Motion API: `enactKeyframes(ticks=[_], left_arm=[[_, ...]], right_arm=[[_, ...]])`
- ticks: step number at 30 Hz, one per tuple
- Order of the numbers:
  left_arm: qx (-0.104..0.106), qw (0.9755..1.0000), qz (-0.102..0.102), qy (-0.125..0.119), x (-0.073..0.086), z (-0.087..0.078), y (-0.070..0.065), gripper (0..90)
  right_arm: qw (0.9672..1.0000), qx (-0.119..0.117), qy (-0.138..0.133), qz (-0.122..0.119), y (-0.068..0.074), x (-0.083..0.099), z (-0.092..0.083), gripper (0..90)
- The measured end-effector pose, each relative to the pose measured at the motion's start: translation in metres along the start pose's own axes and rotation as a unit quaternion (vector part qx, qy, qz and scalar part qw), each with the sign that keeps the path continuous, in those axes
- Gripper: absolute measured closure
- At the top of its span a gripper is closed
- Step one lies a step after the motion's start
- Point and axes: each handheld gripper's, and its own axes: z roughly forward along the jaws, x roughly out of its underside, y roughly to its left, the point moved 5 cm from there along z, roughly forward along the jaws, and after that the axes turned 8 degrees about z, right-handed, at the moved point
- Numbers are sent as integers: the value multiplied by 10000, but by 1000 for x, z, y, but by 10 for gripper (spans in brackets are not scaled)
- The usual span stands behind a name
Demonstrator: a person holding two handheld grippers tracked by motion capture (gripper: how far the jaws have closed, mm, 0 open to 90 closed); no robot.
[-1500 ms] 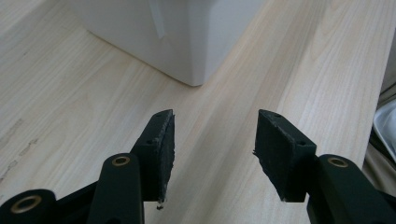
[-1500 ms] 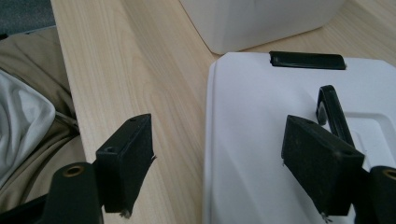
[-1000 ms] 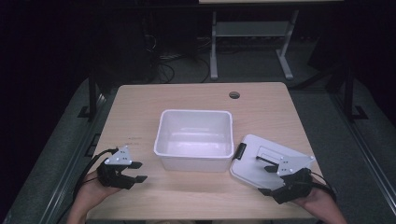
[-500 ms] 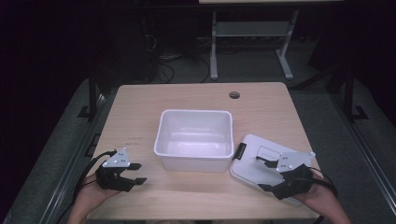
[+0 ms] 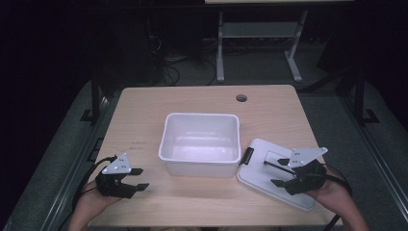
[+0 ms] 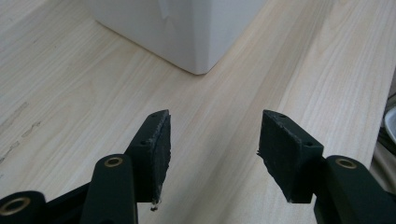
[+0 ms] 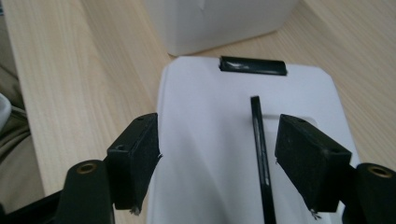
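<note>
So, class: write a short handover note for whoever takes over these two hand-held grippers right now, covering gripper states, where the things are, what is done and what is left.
Left hand-held gripper: open, holds nothing, jaws just been opening, low over bare table, left of the white bin.
Right hand-held gripper: open, jaws just been closing, over the white lid, straddling its black handle bar; pads not yet pressing.
Bin looks empty and stands uncovered mid-table; lid lies flat to its right.
Done: right gripper lined up on the handle.
Left, probably: grip the handle, lift the lid, set it on the bin.
</note>
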Motion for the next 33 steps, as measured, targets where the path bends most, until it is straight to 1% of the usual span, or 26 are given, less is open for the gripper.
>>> enactKeyframes(ticks=[3, 4, 7, 8, 10, 12, 13, 15, 16, 17, 20, 25, 28, 33], left_arm=[[-7, 10000, -11, 12, 1, -1, 0, 429], [-11, 10000, -11, 11, 1, -1, 0, 427], [56, 9999, -65, -113, 1, -1, 1, 421], [40, 9999, -71, -76, 2, -2, 1, 421], [7, 10000, -56, -32, 3, -2, 1, 421], [-12, 9999, -67, -74, 3, -3, 1, 422], [-8, 9999, -69, -84, 2, -4, 1, 422], [-10, 10000, -52, -76, 3, -4, 1, 422], [-6, 10000, -48, -71, 3, -4, 1, 421], [-3, 10000, -51, -78, 3, -4, 1, 420], [22, 9999, -108, -98, 3, -4, 0, 417], [7, 9999, -108, -81, 2, -3, 0, 404], [6, 9999, -126, -94, 2, -3, -1, 399], [7, 9999, -118, -49, 3, -3, 0, 399]], right_arm=[[9999, 40, 98, 68, -7, 3, 3, 337], [9999, 72, 123, 89, -10, 4, 4, 360], [9997, 138, 165, 133, -17, 5, 6, 420], [9996, 162, 190, 132, -20, 6, 7, 459], [9995, 138, 239, 160, -23, 6, 8, 498], [9993, 89, 319, 171, -25, 7, 11, 555], [9992, 88, 354, 184, -26, 8, 12, 560], [9987, 61, 440, 234, -30, 9, 16, 599], [9986, 80, 488, 194, -31, 9, 19, 615], [9985, 60, 504, 211, -32, 9, 20, 632], [9981, 12, 562, 232, -33, 9, 24, 643], [9978, -55, 607, 247, -36, 10, 28, 719], [9977, -113, 614, 255, -38, 12, 30, 740], [9975, -106, 608, 350, -43, 15, 29, 795]])
